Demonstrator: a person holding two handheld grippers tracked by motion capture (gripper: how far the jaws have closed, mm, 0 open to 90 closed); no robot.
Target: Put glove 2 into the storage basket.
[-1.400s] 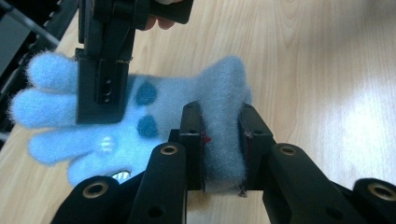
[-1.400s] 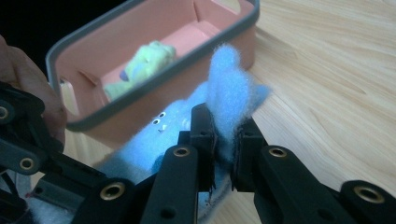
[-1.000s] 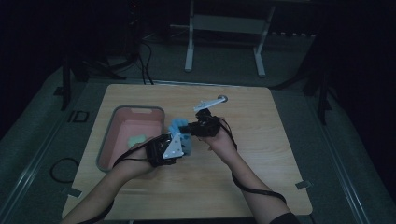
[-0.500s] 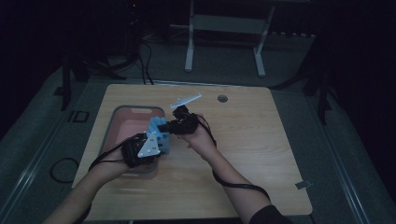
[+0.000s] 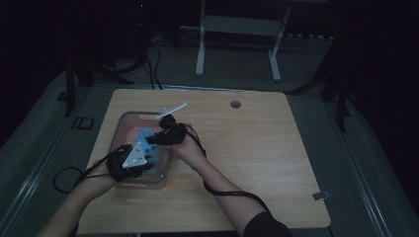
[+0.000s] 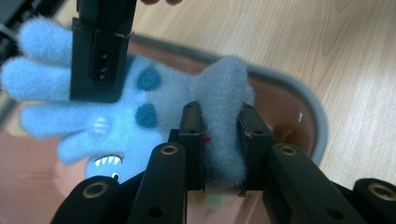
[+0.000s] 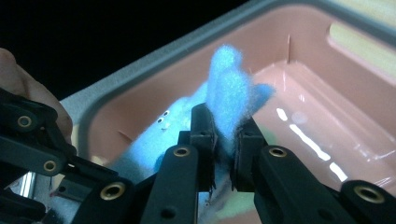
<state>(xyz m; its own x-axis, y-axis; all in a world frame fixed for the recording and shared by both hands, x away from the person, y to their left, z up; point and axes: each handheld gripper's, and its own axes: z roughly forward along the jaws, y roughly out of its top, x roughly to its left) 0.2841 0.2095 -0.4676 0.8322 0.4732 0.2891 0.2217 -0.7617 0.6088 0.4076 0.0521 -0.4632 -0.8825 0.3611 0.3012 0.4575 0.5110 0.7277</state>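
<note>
Blue plush toy hangs stretched between both grippers above the pink tray; left gripper is clamped on one fuzzy limb at the near end; right gripper pinches the far end; the toy's long axis runs from one to the other, tray directly beneath, so lowering looks like the coming move.
</note>
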